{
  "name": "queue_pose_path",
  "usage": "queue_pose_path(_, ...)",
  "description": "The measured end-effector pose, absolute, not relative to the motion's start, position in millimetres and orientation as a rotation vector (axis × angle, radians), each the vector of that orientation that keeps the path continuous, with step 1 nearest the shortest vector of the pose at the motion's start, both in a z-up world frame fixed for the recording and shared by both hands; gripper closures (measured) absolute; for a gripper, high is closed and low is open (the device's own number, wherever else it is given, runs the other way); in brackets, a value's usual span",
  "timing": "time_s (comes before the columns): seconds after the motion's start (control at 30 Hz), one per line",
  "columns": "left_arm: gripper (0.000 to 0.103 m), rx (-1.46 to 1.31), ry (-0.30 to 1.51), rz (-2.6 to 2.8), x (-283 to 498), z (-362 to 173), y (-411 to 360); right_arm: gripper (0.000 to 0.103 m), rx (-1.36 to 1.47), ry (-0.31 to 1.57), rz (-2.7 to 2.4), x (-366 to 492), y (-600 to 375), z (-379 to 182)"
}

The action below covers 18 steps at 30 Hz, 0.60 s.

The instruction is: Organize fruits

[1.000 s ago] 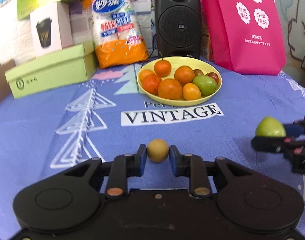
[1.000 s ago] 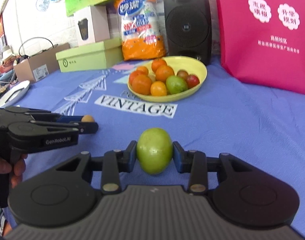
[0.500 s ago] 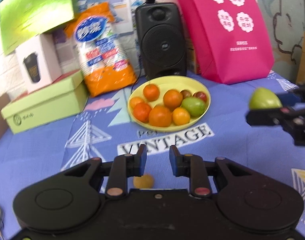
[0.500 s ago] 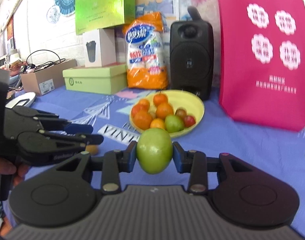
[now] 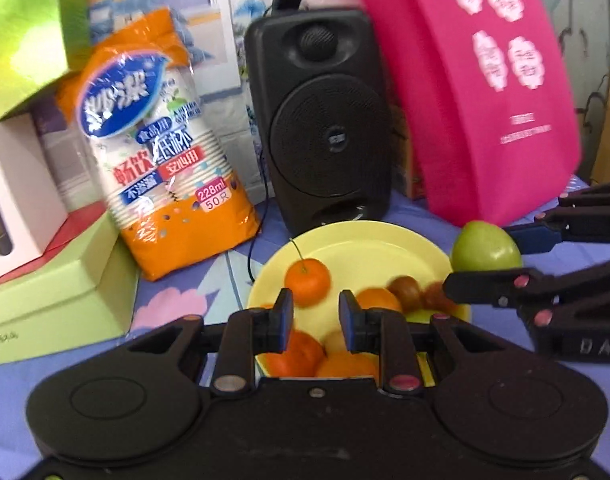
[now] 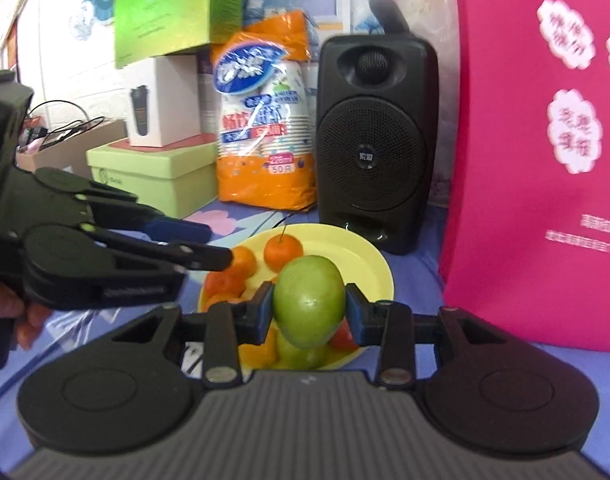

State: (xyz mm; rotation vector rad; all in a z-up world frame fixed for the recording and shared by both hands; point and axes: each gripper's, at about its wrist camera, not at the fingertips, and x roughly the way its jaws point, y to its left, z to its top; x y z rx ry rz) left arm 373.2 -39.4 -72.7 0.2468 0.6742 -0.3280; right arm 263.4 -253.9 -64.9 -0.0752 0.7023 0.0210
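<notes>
A yellow plate (image 5: 369,240) (image 6: 361,256) holds several oranges, a green fruit and small red-brown fruits. An orange with a stem (image 5: 307,282) sits at its back. My left gripper (image 5: 316,320) is open and empty, hovering over the plate's near side; it also shows in the right wrist view (image 6: 221,246). My right gripper (image 6: 309,316) is shut on a green apple (image 6: 309,300) and holds it above the plate. In the left wrist view the apple (image 5: 485,248) hangs over the plate's right rim.
A black speaker (image 5: 321,120) stands right behind the plate. An orange paper-cup pack (image 5: 161,152) and green boxes (image 5: 57,296) stand to the left, a pink bag (image 5: 485,88) to the right. The table has a blue printed cloth (image 6: 485,360).
Both grippers rose and moved forward to the plate. The small brown fruit that lay between my left fingers stayed on the cloth and has dropped out of view. The apple stays gripped.
</notes>
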Motion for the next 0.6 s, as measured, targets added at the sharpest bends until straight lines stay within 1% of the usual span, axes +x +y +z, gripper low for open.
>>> queue_pose_path(0.1,0.078,0.182,0.670,-0.339,373.6,-68.7,-25.7,0.067,-0.091,0.723,0.013,283.6,-257.4,-75.1)
queue_pose_path(0.2,0.076,0.154,0.658,-0.373,338.8,-67.8,-11.1,0.067,-0.097,0.718,0.027,281.3,-258.2,-79.5)
queue_pose_path(0.27,0.048,0.207,0.626,-0.352,301.9,-72.3,-7.0,0.067,-0.095,0.707,0.041,272.7,-258.6,-80.9)
queue_pose_path(0.3,0.041,0.228,0.616,-0.328,283.7,-77.0,-4.5,0.066,-0.090,0.705,0.046,268.4,-258.7,-80.9)
queue_pose_path(0.33,0.029,0.242,0.616,-0.305,270.0,-84.2,-2.0,0.066,-0.083,0.705,0.051,264.6,-258.8,-81.5)
queue_pose_path(0.37,0.022,0.261,0.623,-0.280,258.5,-92.6,-1.1,0.066,-0.076,0.707,0.056,261.8,-258.6,-81.9)
queue_pose_path(0.4,0.020,0.290,0.630,-0.255,250.0,-102.1,-1.7,0.066,-0.068,0.707,0.060,259.4,-258.5,-82.7)
queue_pose_path(0.5,0.021,0.352,0.679,-0.237,240.7,-132.1,-6.9,0.066,-0.038,0.698,0.062,254.1,-257.3,-80.4)
queue_pose_path(0.57,0.031,0.332,0.694,-0.247,240.0,-144.1,-6.1,0.066,-0.029,0.693,0.064,251.2,-256.0,-78.2)
queue_pose_path(0.6,0.033,0.308,0.691,-0.245,241.4,-147.1,-3.8,0.066,-0.032,0.692,0.064,249.8,-254.9,-77.0)
